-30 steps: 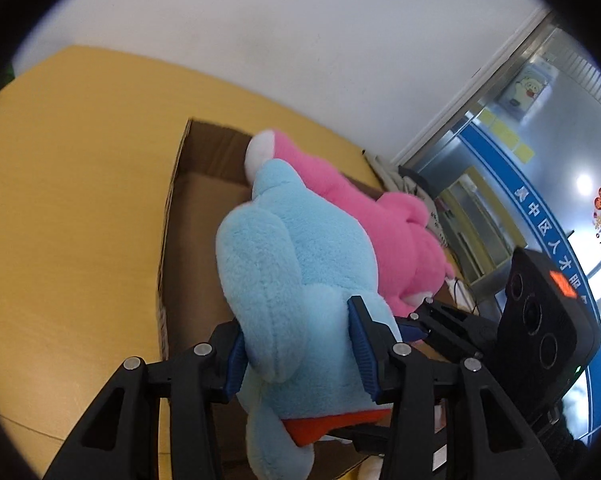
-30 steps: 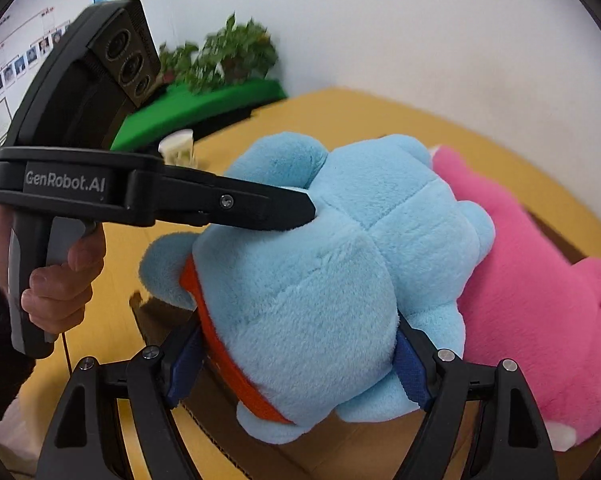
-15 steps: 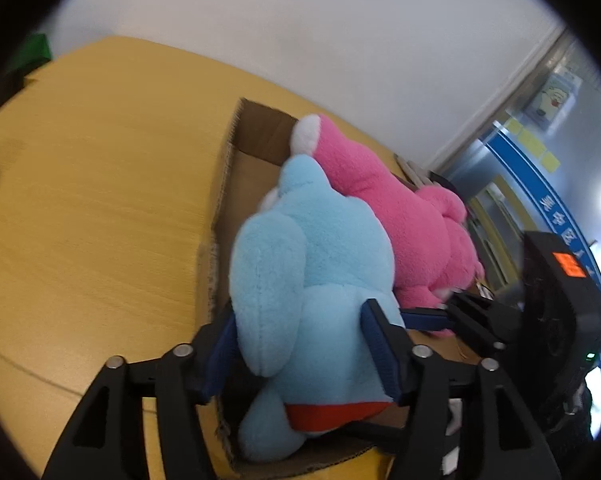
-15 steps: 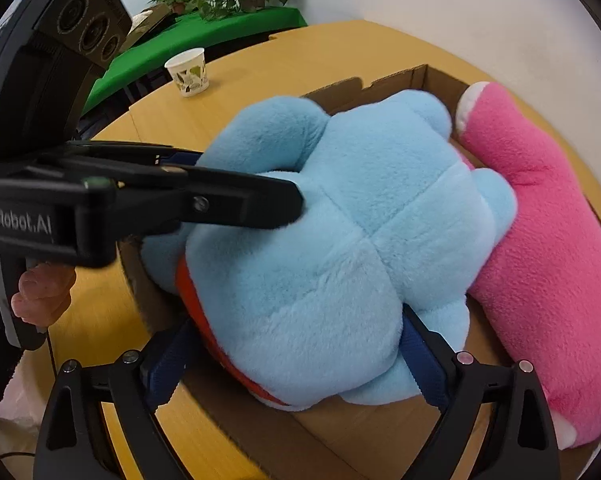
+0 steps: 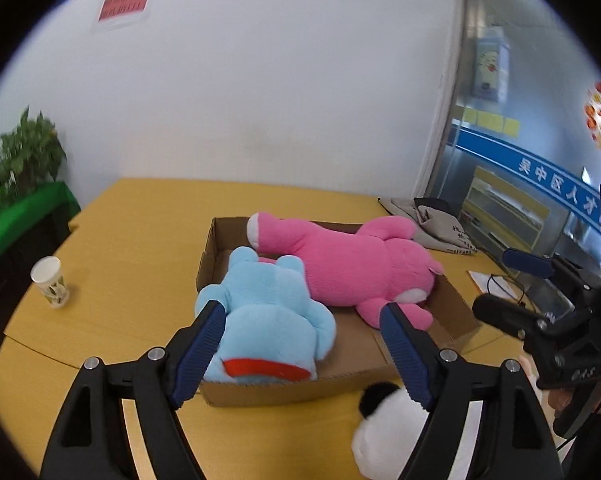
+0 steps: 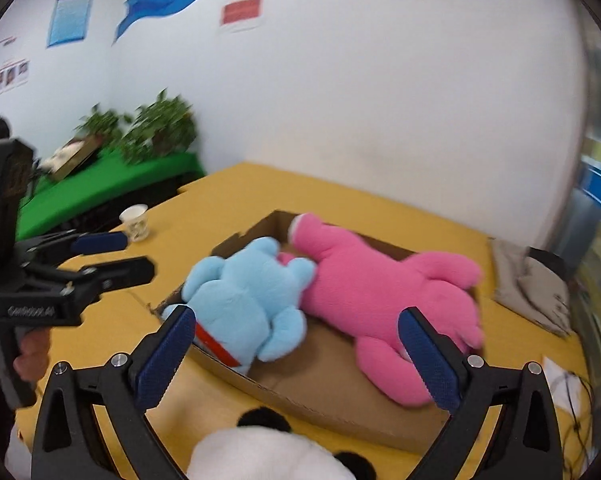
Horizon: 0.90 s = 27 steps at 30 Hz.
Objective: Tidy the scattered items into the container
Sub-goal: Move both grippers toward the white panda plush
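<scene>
Both grippers stood released: the left gripper [image 5: 302,346] and right gripper [image 6: 296,354] had just been opening, nothing between them. The blue plush [image 5: 266,320] lay in the cardboard box [image 5: 452,308], at nine o'clock of the pink plush [image 5: 360,268], so both fit. A panda plush [image 6: 260,454] waited on the desk [image 5: 120,280].

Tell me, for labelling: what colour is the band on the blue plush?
Red-orange, on the blue plush, clearest in the left wrist view.

A light-blue plush toy [image 5: 264,316] and a long pink plush rabbit [image 5: 356,268] crowd the brown cardboard box [image 5: 452,304]; only its near-right floor lies bare. A black-and-white plush panda [image 6: 260,456] blocks the near worktop [image 5: 132,240].
</scene>
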Motion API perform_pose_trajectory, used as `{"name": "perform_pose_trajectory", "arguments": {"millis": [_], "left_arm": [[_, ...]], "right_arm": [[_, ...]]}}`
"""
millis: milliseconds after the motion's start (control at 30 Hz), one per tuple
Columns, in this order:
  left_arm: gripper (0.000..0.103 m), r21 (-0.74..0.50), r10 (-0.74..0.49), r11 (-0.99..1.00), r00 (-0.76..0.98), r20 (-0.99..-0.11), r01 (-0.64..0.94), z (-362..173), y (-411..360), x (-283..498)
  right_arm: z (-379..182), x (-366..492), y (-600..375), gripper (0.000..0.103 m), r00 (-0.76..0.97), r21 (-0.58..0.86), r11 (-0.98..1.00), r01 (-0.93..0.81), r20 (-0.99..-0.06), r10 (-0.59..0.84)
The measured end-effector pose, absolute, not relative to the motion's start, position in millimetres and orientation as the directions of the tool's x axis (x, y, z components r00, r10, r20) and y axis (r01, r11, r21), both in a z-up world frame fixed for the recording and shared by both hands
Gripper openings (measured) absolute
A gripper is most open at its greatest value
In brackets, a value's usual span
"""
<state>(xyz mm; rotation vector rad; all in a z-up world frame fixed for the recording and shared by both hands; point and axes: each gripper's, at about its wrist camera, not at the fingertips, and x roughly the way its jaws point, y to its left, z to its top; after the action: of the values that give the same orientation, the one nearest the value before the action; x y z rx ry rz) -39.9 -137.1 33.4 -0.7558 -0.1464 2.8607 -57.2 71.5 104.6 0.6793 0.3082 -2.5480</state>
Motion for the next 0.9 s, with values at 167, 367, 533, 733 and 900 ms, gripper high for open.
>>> {"name": "perform_pose_trajectory", "arguments": {"millis": [167,367,533,733,900], "left_arm": [[0.08,-0.083,0.211,-0.977,-0.841,-0.499,-0.196,17.1,-92.3,-5.8],[0.08,-0.12,0.266,-0.964,-0.806,-0.529,-0.239,-5.5,-58.0,6.9],[0.08,-0.122,0.293,-0.955,-0.797,-0.529,-0.27,-8.6,-41.8,11.7],[0.08,-0.16,0.324,-0.946,-0.777,-0.54,-0.283,-12.6,-39.2,9.1],[0.08,-0.186,0.339,-0.941,-0.765,-0.548,-0.284,-14.8,-44.2,6.9]], "right_arm": [[83.2,-13.6,123.0,0.103,-0.791,-0.042,-0.923,0.382,-0.531,-0.303],[53.8,0.2,151.8,0.103,-0.777,-0.051,-0.959,0.28,-0.598,-0.195],[54.5,8.8,164.3,0.103,-0.782,-0.061,-0.96,0.273,-0.595,-0.184],[43.9,10.5,166.6,0.103,-0.774,-0.043,-0.959,0.279,-0.601,-0.198],[36.8,9.3,166.9,0.103,-0.764,-0.046,-0.959,0.281,-0.615,-0.194]]}}
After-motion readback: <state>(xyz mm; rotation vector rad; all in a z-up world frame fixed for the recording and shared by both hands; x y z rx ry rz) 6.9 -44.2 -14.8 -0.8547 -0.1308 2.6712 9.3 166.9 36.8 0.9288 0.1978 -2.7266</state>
